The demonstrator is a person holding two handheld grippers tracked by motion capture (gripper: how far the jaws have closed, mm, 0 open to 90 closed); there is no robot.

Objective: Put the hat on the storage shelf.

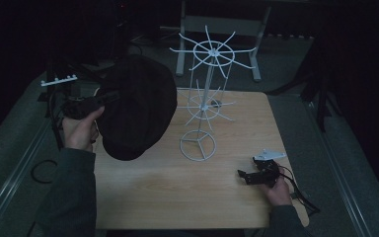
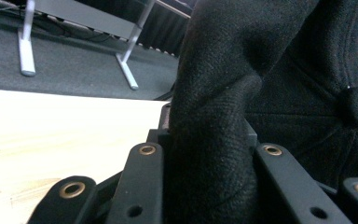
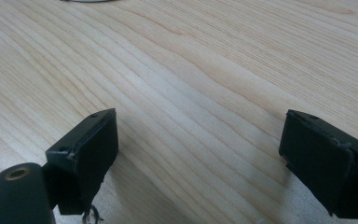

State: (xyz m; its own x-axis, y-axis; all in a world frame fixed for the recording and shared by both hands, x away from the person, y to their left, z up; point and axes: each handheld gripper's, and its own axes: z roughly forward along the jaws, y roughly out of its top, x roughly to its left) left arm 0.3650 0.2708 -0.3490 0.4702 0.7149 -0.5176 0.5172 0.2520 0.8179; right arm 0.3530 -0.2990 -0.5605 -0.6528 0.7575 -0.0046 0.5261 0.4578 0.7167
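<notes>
The left gripper (image 1: pixel 91 101) is held raised at the left of the high view, its jaws clamped tight, with the left hand (image 1: pixel 81 129) wrapped around its grip. The right gripper (image 1: pixel 250 175) sits low at the lower right, jaws spread wide, held by the right hand (image 1: pixel 278 190).

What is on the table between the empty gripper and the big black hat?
Just bare wooden table. In the high view, nothing lies between the right gripper and the black hat. The white wire rack stands farther back, off that line.
</notes>
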